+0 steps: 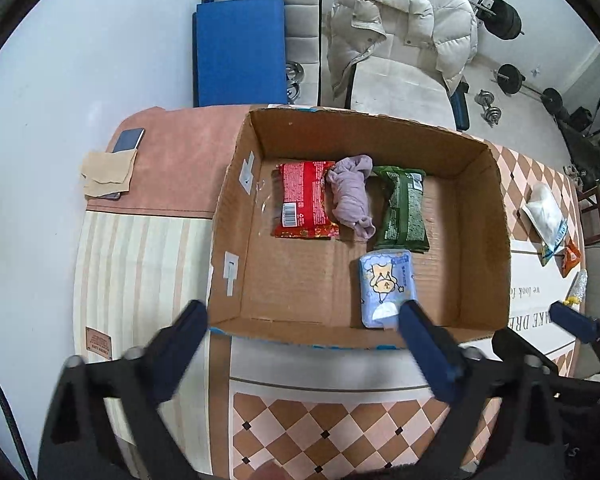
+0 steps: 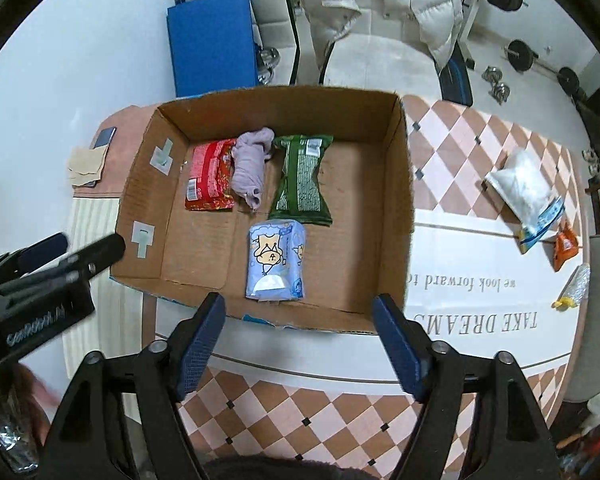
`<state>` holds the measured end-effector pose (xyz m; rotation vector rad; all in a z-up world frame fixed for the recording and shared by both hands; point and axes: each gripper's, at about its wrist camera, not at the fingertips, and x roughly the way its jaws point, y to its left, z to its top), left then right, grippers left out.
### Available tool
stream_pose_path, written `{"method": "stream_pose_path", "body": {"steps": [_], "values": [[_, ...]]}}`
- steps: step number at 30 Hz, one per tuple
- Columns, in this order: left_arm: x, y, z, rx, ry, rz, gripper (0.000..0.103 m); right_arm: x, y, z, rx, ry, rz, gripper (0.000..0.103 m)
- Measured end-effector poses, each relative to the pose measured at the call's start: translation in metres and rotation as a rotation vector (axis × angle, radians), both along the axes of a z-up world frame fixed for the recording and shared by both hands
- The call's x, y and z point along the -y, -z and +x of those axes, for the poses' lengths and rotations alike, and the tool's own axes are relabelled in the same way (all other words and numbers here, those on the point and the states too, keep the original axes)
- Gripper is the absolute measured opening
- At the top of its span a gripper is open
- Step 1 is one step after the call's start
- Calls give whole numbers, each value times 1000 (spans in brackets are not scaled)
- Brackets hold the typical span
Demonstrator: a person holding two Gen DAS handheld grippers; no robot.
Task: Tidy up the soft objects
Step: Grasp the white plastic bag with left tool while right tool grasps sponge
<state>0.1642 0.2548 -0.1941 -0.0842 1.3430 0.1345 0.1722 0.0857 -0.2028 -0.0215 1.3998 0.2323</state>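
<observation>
An open cardboard box (image 1: 236,216) (image 2: 400,184) sits on the table. Inside lie a red packet (image 1: 304,204) (image 2: 210,180), a crumpled lilac cloth (image 1: 350,194) (image 2: 250,168), a green packet (image 1: 404,210) (image 2: 302,178) and a light blue tissue pack (image 1: 388,286) (image 2: 276,258). My left gripper (image 1: 304,320) is open and empty, above the box's near edge. My right gripper (image 2: 298,316) is open and empty, also at the near edge, just before the tissue pack. The left gripper's fingers (image 2: 100,250) show at the left of the right wrist view.
On the table right of the box lie a white bag (image 1: 544,210) (image 2: 520,188), an orange packet (image 1: 570,258) (image 2: 565,250) and a silvery packet (image 2: 576,282). A phone (image 1: 128,140) and beige cloth (image 1: 106,174) lie far left. A chair with a white jacket (image 1: 404,28) stands behind.
</observation>
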Motion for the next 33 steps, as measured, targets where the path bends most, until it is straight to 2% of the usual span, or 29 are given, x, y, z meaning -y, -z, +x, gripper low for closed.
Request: {"method": "stream_pose_path", "body": {"steps": [3,6,13,17,21,25,30,33], "values": [[1,-5,-4,18,-5,24,100,3,-4,-3,12,0,10,94],[2,-9,-7,27,-18,27,100,6,-7,-5,23,-2,24,103],[25,-25,-8,49,2,43,100,23,-11,-8,19,3,81,103],[64,-37,3,72,62,60,100,63,-14,-4,14,64,118,103],[126,-37,26,82,174,94,100,133,-12,0,7,194,126,103],[203,-22,58,58,297,93,100,230,1,3,-11,381,106,103],[315,20,104,-13,480,125,100,365,37,2,-61,640,74,103],[373,52,135,-80,553,112,100,429,61,5,-100,746,77,103]]}}
